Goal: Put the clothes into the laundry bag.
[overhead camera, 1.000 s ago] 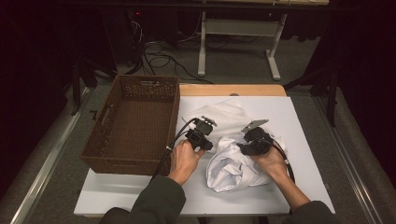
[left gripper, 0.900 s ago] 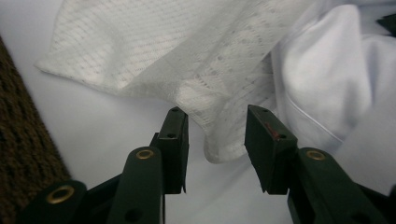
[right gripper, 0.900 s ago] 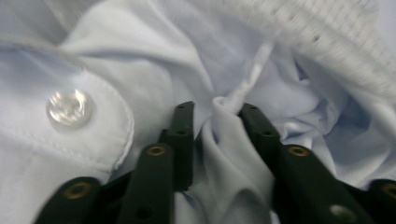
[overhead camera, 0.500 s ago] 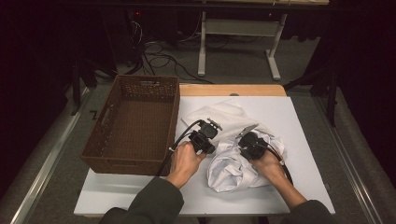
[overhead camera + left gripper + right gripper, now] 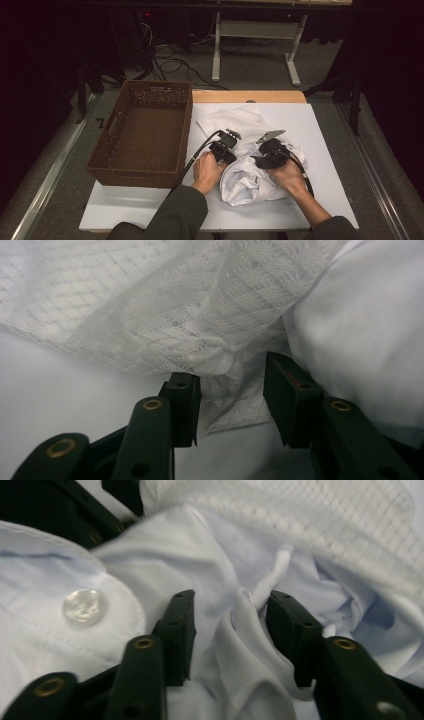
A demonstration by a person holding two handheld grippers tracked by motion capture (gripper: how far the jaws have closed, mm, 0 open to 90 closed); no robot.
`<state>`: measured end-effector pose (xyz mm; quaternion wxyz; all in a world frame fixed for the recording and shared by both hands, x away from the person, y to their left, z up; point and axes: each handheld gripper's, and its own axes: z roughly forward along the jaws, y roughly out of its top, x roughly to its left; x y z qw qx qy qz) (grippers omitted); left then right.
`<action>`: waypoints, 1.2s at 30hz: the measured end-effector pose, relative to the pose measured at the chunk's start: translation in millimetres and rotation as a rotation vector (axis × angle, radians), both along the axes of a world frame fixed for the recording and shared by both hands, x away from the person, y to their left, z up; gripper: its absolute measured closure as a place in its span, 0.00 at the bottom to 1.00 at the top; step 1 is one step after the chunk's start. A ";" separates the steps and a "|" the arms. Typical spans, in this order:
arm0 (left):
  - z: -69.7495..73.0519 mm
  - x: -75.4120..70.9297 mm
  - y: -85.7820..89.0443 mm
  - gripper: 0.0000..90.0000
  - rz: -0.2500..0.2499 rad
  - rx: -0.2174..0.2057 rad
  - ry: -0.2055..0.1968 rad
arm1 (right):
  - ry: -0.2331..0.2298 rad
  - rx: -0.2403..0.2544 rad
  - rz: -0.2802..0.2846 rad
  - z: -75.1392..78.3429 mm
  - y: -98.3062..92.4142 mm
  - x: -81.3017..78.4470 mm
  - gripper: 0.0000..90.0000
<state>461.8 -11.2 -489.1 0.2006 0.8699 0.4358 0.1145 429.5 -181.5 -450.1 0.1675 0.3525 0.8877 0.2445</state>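
Wicker filled the left of the high view: a brown woven basket point(image 5: 142, 132) sat on the white table point(image 5: 125, 205), its floor bare, with a slot handle in its near-left wall. Just right of it lay the laundry. A white waffle-weave towel point(image 5: 235, 122) was spread flat toward the far side, and a crumpled pale shirt point(image 5: 245, 180) was bunched in a mound on the near side, between the person's two hands, one edge lying against the towel.

The left gripper point(image 5: 227, 145) was down at the seam where towel met shirt. In the left gripper view its jaws stood spread, having just been opening, with a pinched fold of the towel point(image 5: 215, 365) hanging between them and brushing the inner face of the left one; the smooth shirt point(image 5: 360, 330) bulged at the right. The pads were not pressing on the cloth.

The right gripper point(image 5: 270, 150) was on top of the shirt mound. In the right gripper view its jaws also stood apart, likewise just opened, straddling a raised ridge of shirt fabric point(image 5: 240, 645). A pearly button point(image 5: 84, 606) sat on a stitched cuff or placket at the left, and the towel's grid weave point(image 5: 325, 520) crossed the top.
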 end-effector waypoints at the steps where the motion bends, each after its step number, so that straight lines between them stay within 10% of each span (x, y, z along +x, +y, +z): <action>1: -0.2 0.2 -0.3 0.64 0.001 -0.002 -0.002 | -0.003 0.014 0.000 1.9 1.0 0.6 0.58; 10: -1.1 0.0 -2.3 0.67 -0.003 0.005 0.005 | 0.089 -0.033 -0.034 -27.2 12.2 19.3 0.49; 17: -1.1 -4.2 -6.3 0.81 -0.039 0.003 -0.002 | 0.066 -0.158 0.010 -32.3 14.3 18.8 0.94; 22: 0.4 -6.5 -5.8 0.99 -0.068 0.015 0.002 | 0.044 -0.158 0.006 -22.2 5.5 14.7 0.98; 36: 20.7 -11.4 15.5 1.00 -0.009 0.001 -0.031 | 0.051 -0.143 -0.152 -16.3 -34.6 32.8 0.98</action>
